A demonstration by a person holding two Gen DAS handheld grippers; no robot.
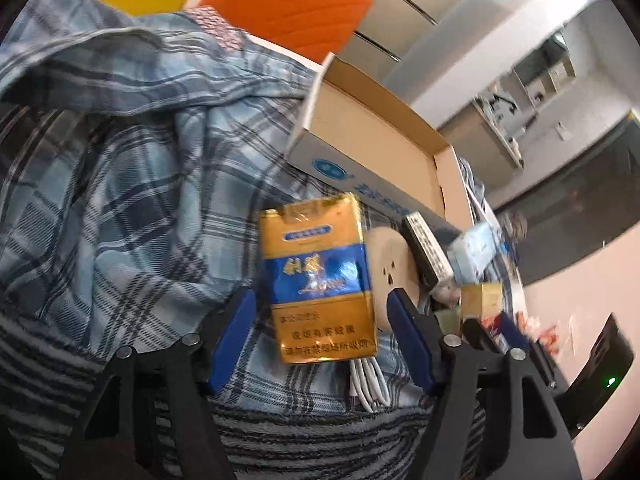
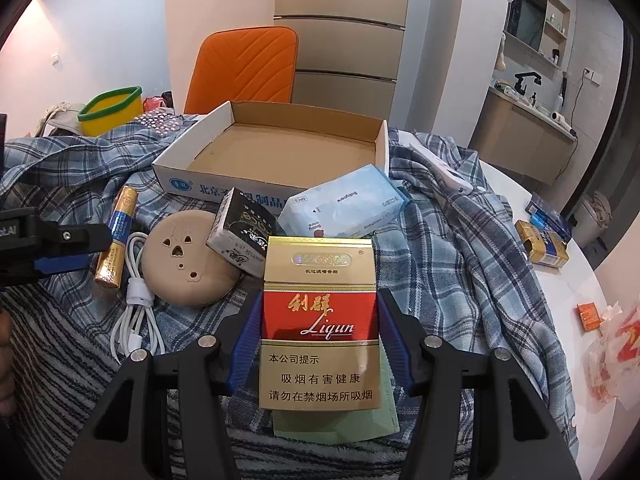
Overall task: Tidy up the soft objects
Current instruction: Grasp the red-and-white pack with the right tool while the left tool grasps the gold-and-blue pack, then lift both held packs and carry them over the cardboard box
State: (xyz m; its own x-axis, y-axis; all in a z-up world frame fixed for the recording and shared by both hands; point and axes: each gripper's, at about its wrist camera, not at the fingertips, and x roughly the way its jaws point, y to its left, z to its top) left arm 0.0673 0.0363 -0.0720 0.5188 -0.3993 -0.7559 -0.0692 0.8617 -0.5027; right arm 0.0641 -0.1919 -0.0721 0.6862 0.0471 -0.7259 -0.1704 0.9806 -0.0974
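My left gripper is open around a gold-and-blue soft cigarette pack that lies on the blue plaid shirt; a gap shows on both sides. The same pack shows at the left in the right wrist view, next to the left gripper's finger. My right gripper is shut on a red-and-gold Liqun cigarette box, held upright above a green item. An open cardboard tray lies behind. A blue tissue pack and a black-and-white pack lie before it.
A round beige device and a white cable lie on the shirt. A yellow bin with a green rim and an orange chair stand behind. More packs and wrappers lie on the white table at right.
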